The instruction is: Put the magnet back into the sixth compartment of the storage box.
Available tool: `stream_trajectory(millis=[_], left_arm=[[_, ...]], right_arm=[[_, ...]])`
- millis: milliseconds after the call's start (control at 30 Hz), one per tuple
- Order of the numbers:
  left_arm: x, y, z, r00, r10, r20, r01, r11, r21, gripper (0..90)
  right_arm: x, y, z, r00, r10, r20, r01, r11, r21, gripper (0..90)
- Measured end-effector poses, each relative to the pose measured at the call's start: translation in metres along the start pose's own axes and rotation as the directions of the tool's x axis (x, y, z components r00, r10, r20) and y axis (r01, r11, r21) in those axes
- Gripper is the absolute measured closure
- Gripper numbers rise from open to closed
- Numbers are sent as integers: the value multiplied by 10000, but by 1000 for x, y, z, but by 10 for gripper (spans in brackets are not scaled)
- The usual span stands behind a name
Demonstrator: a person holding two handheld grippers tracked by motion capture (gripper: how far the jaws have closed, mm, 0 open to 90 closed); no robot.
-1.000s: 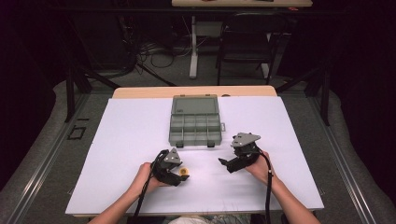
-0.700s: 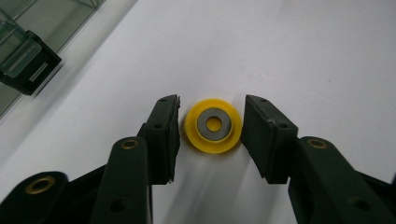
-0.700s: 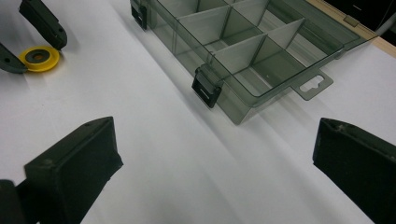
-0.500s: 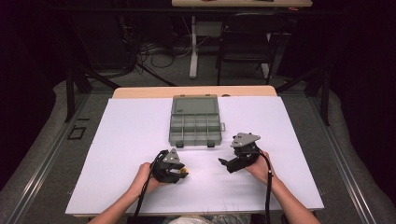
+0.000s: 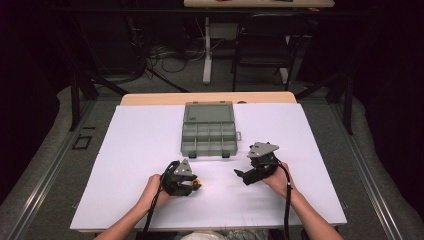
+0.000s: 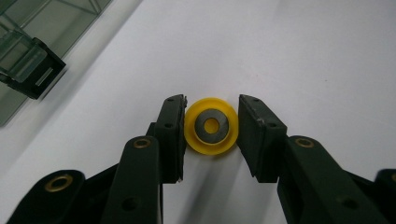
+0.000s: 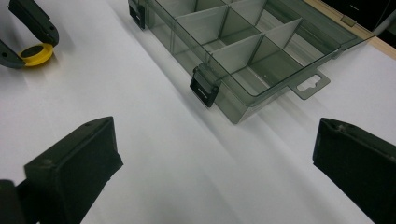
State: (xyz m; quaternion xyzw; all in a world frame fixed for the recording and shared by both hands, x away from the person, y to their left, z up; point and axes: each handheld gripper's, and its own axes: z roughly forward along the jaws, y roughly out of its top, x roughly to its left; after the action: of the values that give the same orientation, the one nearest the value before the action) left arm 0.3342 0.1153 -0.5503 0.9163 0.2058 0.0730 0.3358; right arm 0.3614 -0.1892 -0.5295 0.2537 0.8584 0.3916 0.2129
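Jaws of my left gripper (image 6: 211, 128) have just been closing, seemingly pinching the small yellow plastic ring (image 6: 211, 126) lying squarely between them.

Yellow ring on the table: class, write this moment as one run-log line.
left tool: jaws just closed onto yellow ring | right tool: open, empty, over white sheet | organiser box: lid open, compartments look empty

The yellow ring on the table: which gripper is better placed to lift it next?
Left. The left gripper has its jaws on both sides of the yellow ring; the right gripper is open over bare table.
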Motion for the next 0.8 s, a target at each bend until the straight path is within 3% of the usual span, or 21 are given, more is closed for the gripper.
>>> stream_trajectory(millis=[800], left_arm=[[5, 3, -9, 9985, 10, -551, -25, 9996, -289, 630]], right_arm=[[1, 0, 1, 10000, 10, -4, -10, 10000, -57, 0]])
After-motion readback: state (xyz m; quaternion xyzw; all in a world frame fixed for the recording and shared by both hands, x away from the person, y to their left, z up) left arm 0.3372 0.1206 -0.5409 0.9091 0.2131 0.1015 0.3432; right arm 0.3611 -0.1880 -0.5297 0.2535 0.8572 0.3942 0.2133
